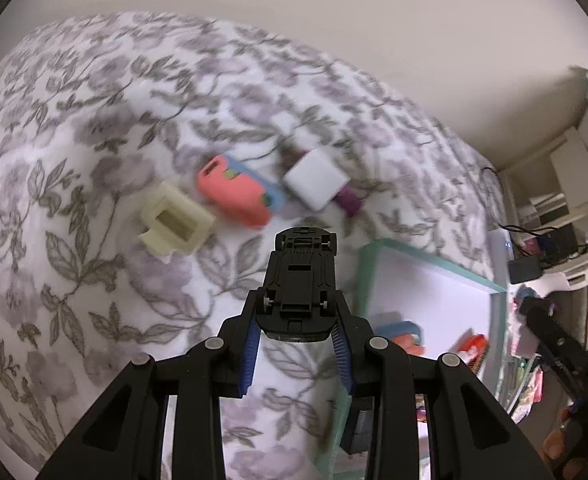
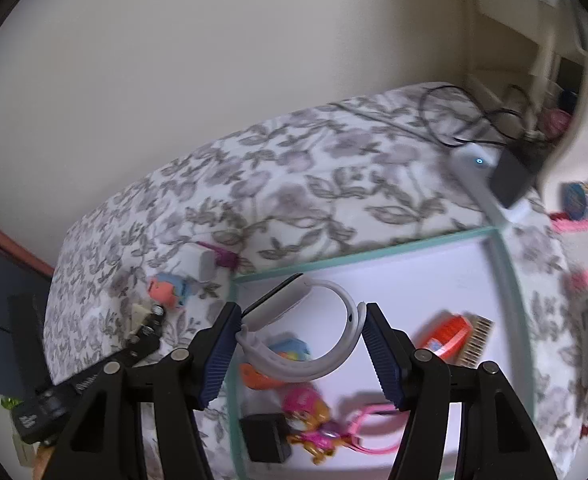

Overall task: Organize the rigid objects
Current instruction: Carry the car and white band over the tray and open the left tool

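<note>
Left wrist view: left gripper (image 1: 296, 330) is clamped on a black toy car (image 1: 300, 276), turned so its underside faces the camera, nose pointing away, held by its rear end above the flowered bedspread (image 1: 74, 160). Loose on the bedspread ahead lie a cream plastic piece (image 1: 176, 220), a coral and blue toy (image 1: 240, 192) and a white block (image 1: 316, 178) resting over something purple (image 1: 348, 200). White tray (image 1: 434, 288) with a teal rim lies just to the right of the car.

Right wrist view: right gripper (image 2: 298, 320) grasps a white wristband (image 2: 306, 332), its loop pinched between the pads, over the tray (image 2: 474, 272). In the tray I see an orange item (image 2: 448, 332) beside a comb-like piece (image 2: 476, 340), a pink figure (image 2: 312, 416), a black cube (image 2: 264, 434) and a pink cord (image 2: 368, 430).

Judgement: both items are in transit to the tray. Do it well by lowering each into a bare patch, car toward the near left corner, wristband toward the back; release only once the item is close to the floor, so nothing bounces or knocks the figure.
</note>
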Demonstrator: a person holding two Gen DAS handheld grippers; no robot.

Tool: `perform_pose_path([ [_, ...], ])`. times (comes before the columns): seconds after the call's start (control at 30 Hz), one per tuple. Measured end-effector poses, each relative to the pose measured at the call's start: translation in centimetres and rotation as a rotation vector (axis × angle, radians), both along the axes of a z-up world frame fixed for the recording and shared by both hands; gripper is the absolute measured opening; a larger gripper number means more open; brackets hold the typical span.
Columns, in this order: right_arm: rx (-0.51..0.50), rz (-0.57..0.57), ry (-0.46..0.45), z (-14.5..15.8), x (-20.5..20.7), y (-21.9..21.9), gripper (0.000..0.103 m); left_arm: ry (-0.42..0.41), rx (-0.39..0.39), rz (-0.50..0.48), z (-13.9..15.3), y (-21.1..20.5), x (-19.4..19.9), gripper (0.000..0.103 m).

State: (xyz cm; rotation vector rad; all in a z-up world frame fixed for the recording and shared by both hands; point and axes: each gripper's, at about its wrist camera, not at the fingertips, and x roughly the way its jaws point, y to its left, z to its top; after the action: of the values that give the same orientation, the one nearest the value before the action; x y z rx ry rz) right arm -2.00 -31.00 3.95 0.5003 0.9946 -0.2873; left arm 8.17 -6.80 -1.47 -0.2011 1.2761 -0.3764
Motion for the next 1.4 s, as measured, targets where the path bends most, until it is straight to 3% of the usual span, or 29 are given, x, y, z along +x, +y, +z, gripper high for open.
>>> perform_pose_path([
  [0.37,-0.05,-0.105,0.064,-0.7,-4.0,-2.9,0.065,-0.073,-0.022,-0.111,3.1,-4.8,-2.4,0.034],
  [0.87,-0.041,-0.112,0.177,-4.5,-3.9,-4.7,0.065,-0.033,0.035,-0.208,0.8,-9.2,-4.1,0.034],
  [1.4,-0.035,-0.088,0.235,-6.7,-3.2,-4.4,0.067,0.02,0.069,-0.181,-1.0,-8.7,-3.9,0.034],
])
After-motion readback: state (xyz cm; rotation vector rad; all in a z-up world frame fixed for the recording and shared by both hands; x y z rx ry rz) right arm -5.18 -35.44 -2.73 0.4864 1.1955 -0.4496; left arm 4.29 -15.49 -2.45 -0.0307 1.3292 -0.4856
